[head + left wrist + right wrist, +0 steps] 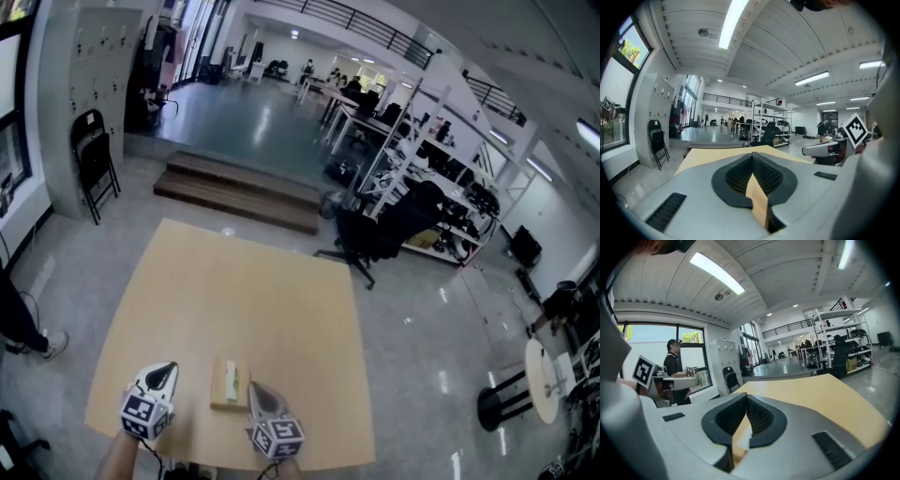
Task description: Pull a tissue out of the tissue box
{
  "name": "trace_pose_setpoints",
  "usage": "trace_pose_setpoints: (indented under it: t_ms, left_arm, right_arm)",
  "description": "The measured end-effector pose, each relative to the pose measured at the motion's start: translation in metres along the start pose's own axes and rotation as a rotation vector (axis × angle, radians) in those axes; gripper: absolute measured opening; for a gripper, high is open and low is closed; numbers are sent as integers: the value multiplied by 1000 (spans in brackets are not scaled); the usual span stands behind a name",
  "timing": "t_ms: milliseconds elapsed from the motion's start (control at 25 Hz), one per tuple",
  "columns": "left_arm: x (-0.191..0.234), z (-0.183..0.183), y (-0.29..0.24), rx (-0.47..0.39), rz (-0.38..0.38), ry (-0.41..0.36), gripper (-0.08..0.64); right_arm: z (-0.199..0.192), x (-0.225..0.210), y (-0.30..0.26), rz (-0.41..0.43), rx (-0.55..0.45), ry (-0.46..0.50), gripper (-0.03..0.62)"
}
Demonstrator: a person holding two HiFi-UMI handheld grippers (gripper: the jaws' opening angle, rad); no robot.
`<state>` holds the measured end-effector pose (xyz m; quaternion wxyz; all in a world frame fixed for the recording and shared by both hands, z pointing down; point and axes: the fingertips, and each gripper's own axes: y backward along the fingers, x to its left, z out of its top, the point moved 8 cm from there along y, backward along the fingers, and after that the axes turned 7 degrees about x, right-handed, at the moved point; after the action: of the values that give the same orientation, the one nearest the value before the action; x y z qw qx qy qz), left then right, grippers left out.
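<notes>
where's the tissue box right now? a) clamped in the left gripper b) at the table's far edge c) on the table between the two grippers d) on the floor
c: the head view shows the tissue box on the table near its front edge, with the left gripper apart from it on one side and the right gripper on the other.
</notes>
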<state>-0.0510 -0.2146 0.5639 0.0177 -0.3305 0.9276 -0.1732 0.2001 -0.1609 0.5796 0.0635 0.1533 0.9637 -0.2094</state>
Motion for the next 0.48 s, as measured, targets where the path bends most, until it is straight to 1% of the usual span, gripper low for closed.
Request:
trace_pose_setpoints:
  t_ms: [280,480]
  left_arm:
    - [6,-23,-7,44,-18,8,6]
    - [5,-39,-7,80,-26,30,6]
  right_arm:
    - [-17,2,-10,-9,42,-16,12]
    - [-33,1,-10,-28,70,-68,11]
